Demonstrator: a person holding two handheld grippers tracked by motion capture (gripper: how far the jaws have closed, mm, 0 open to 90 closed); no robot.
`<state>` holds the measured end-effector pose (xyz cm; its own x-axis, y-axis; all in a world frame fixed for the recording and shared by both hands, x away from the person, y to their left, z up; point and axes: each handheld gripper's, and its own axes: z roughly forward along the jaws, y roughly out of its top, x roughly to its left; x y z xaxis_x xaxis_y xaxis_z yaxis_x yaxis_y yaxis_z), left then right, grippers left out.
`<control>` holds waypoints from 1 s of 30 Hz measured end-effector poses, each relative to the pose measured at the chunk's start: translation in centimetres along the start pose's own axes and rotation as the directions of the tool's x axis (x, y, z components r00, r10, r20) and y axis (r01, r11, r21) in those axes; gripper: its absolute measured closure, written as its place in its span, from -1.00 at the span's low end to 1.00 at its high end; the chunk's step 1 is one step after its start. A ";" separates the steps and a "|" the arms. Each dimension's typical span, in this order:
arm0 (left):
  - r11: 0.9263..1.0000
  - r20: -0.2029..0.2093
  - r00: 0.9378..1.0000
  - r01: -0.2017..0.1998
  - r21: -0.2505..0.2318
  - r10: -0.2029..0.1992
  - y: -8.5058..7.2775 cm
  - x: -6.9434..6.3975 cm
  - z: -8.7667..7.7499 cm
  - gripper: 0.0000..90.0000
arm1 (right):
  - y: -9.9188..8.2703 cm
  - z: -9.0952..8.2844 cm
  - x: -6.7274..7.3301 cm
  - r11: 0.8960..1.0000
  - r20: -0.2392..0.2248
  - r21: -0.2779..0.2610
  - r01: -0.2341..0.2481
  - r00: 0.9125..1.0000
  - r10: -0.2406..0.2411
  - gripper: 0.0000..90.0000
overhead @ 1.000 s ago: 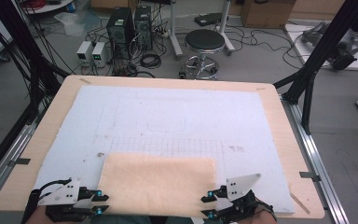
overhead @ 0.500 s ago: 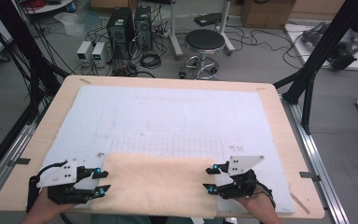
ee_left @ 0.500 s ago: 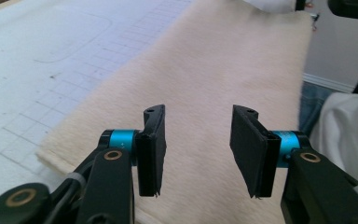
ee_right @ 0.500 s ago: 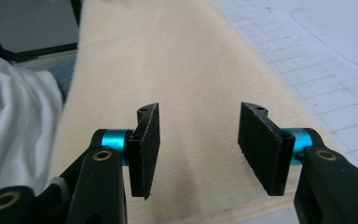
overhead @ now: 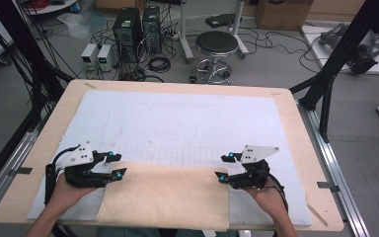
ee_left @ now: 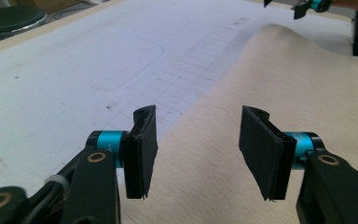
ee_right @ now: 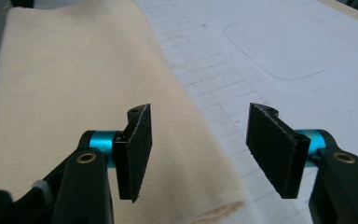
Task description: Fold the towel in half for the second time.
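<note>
Beige cloth (overhead: 165, 195) lies flat along the near edge of the table (overhead: 296, 106), folded or doubled from the look of its thick right hem, on the white gridded mat (overhead: 177, 123) at about six o'clock from the mat's middle. Both grippers stand at the cloth's far corners: the left gripper (overhead: 117, 166) at about nine o'clock of the cloth, the right gripper (overhead: 222, 167) at about three. Their jaws have just been opening, and in each gripper view the black pads (ee_left: 142, 151) stand apart with nothing pinched, the cloth lying beneath them. My reading is that a fold has been laid and let go. To do this well, lift both hands straight clear so no pad drags the top layer, check that the edges line up, then take the next hold close to the corners, low and level. Farther off, a stool (overhead: 217, 44) stands beyond the table at twelve o'clock.
</note>
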<state>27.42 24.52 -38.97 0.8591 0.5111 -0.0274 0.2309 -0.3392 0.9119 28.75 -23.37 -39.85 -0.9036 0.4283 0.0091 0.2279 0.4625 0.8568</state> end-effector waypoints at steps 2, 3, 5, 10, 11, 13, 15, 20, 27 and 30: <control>1.000 -0.022 1.000 0.014 -0.007 -0.014 0.1 0.7 0.5 0.02 | -0.1 0.2 -0.7 1.000 0.015 0.001 -0.022 1.000 0.022 -0.14; 1.000 -0.022 1.000 0.014 -0.007 -0.014 0.1 0.7 0.5 0.02 | -0.1 0.2 -0.7 1.000 0.015 0.001 -0.022 1.000 0.022 -0.14; 1.000 -0.046 0.999 0.025 -0.003 -0.025 0.0 1.3 1.0 0.01 | -0.4 0.7 -1.7 0.999 0.030 0.012 -0.049 0.998 0.048 -0.17; 0.995 -0.048 0.996 0.075 0.058 -0.072 -0.9 3.1 2.2 0.01 | -1.2 1.6 -2.6 0.995 0.025 0.045 -0.092 0.996 0.091 -0.17; 0.995 -0.053 0.995 0.084 0.062 -0.080 -1.1 3.2 2.3 0.01 | -1.5 1.8 -2.7 0.993 0.013 0.053 -0.104 0.995 0.103 -0.17; 0.992 -0.056 0.995 0.091 0.087 -0.086 -1.4 3.4 2.6 0.01 | -1.9 2.1 -2.9 0.989 0.014 0.076 -0.124 0.992 0.124 -0.17; 0.990 -0.061 0.994 0.098 0.103 -0.092 -1.7 3.4 2.8 0.01 | -2.1 2.1 -3.0 0.988 0.007 0.078 -0.131 0.991 0.131 -0.15; 0.979 -0.058 0.990 0.135 0.154 -0.128 -3.3 3.8 3.0 0.03 | -2.9 2.7 -3.1 0.981 -0.015 0.115 -0.158 0.987 0.161 -0.09; 0.970 -0.031 0.988 0.156 0.189 -0.153 -3.9 3.9 3.4 0.12 | -3.1 3.2 -2.9 0.975 -0.060 0.155 -0.162 0.983 0.173 0.07; 0.970 -0.018 0.988 0.151 0.191 -0.150 -4.0 3.8 3.3 0.20 | -3.3 3.4 -3.0 0.970 -0.088 0.165 -0.177 0.977 0.193 0.19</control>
<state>31.25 25.26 -44.07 0.8062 0.5706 -0.1565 0.4409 -0.4029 0.8021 31.92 -23.49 -44.43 -0.8711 0.4392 0.2197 0.4405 0.5014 0.7447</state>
